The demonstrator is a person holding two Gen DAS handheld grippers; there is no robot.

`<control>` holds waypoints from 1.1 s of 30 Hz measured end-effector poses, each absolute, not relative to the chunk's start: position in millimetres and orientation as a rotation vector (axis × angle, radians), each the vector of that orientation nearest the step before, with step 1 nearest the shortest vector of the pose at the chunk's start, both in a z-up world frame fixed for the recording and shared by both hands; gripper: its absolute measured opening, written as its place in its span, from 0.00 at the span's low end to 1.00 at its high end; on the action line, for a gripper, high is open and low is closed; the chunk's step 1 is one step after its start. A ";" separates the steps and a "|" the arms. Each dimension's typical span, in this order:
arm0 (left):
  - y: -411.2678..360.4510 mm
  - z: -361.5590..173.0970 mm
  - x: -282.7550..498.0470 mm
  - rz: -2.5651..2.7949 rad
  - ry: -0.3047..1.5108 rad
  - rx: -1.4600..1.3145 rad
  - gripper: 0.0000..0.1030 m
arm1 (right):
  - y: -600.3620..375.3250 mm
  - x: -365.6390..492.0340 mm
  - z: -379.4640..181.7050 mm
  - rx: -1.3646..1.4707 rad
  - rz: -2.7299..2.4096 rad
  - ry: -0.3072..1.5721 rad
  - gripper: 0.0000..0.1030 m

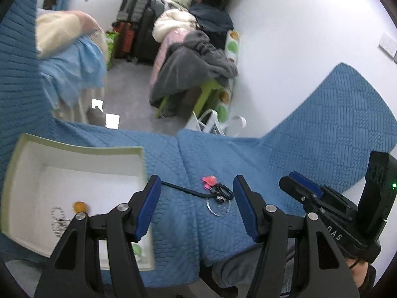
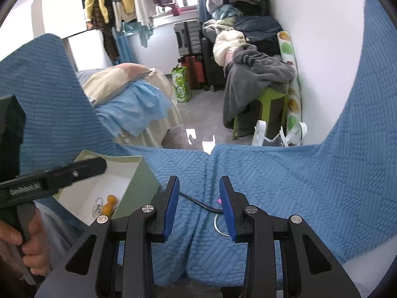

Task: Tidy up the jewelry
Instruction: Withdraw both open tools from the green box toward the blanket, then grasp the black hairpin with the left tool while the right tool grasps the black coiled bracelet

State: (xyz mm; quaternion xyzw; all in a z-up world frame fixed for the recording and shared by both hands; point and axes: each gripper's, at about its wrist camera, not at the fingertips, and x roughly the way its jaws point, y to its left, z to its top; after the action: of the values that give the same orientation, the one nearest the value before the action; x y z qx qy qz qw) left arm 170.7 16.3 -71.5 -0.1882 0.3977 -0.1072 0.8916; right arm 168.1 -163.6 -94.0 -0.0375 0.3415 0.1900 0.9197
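Here the jewelry pile (image 1: pixel 218 193) lies just ahead between the left gripper's (image 1: pixel 196 208) spread, empty fingers; the right gripper (image 2: pixel 199 208), also released, hovers equally near.

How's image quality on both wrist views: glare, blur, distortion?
Left wrist: the floor shows blown-out glare, the box rim bows from fisheye, the pillow is smeared. Right wrist: similar floor glare, the blue quilt curves upward at both edges.
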 end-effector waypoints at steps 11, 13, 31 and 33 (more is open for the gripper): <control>-47.1 -143.8 216.0 -0.308 1.078 -0.448 0.58 | -224.2 210.9 -137.0 0.039 0.356 0.888 0.30; -57.7 -156.6 225.2 -0.306 1.115 -0.442 0.58 | -229.8 220.5 -145.4 0.043 0.345 0.913 0.30; -38.1 -251.2 279.3 -0.162 1.316 -0.735 0.37 | -172.2 268.0 -229.0 -0.207 0.561 1.056 0.30; -35.3 -253.7 280.6 -0.161 1.312 -0.751 0.34 | -167.5 270.5 -237.9 -0.242 0.560 1.062 0.26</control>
State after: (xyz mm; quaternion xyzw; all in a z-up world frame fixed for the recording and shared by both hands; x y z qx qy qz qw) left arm 280.6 -35.3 -253.7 -0.3402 0.5947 -0.0729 0.7247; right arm 270.5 -167.5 -237.9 -0.1136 0.4985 0.2627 0.8183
